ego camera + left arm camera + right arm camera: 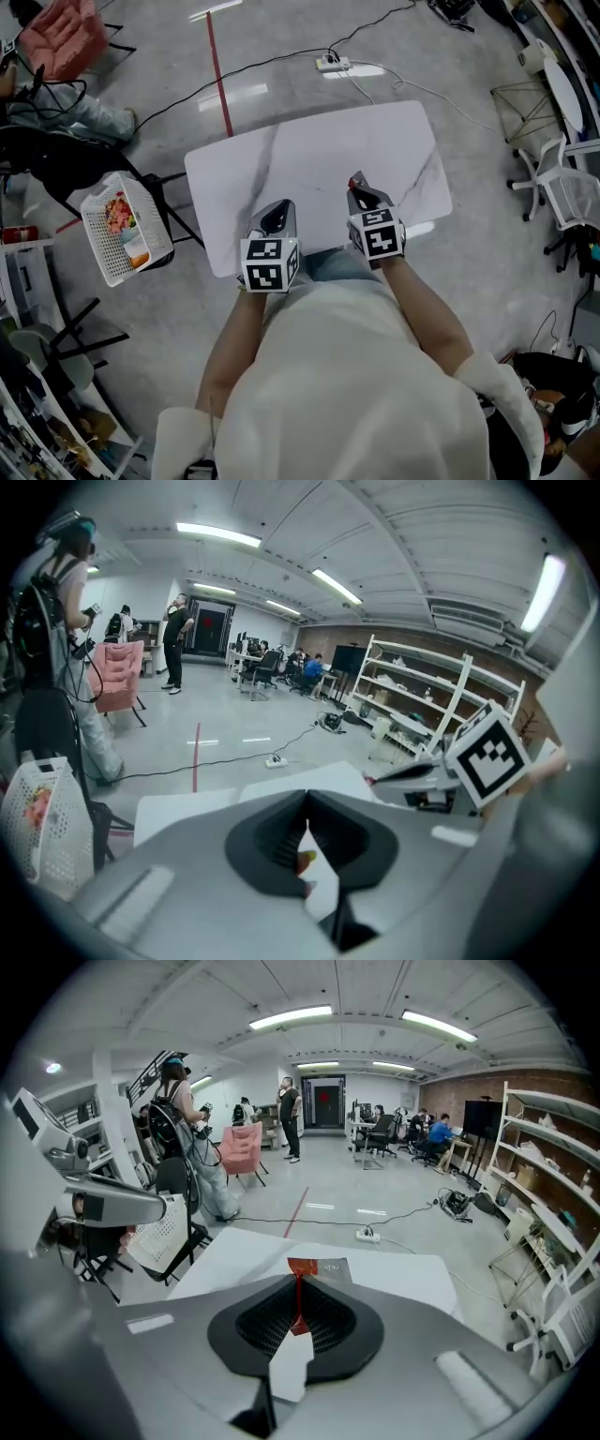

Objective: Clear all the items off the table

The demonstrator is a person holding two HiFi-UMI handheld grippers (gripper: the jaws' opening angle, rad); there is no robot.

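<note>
The white marble-look table [319, 150] has nothing lying on it. Over its near edge my right gripper [362, 187] is shut on a thin red and silver packet [357, 178]. In the right gripper view that packet [319, 1267] sticks out past the closed pads [323, 1321]. My left gripper [276, 210] hovers beside it on the left, jaws together. Seen from the left gripper view, a small yellow and red thing [305, 862] is pinched in the slit between the jaws; what it is I cannot tell.
A white mesh basket [117, 230] with colourful items in it sits on a black stand left of the table. Past the far edge, a red floor line [219, 70] and a power strip with cables [334, 64] cross the floor. White chairs [562, 178] stand at the right.
</note>
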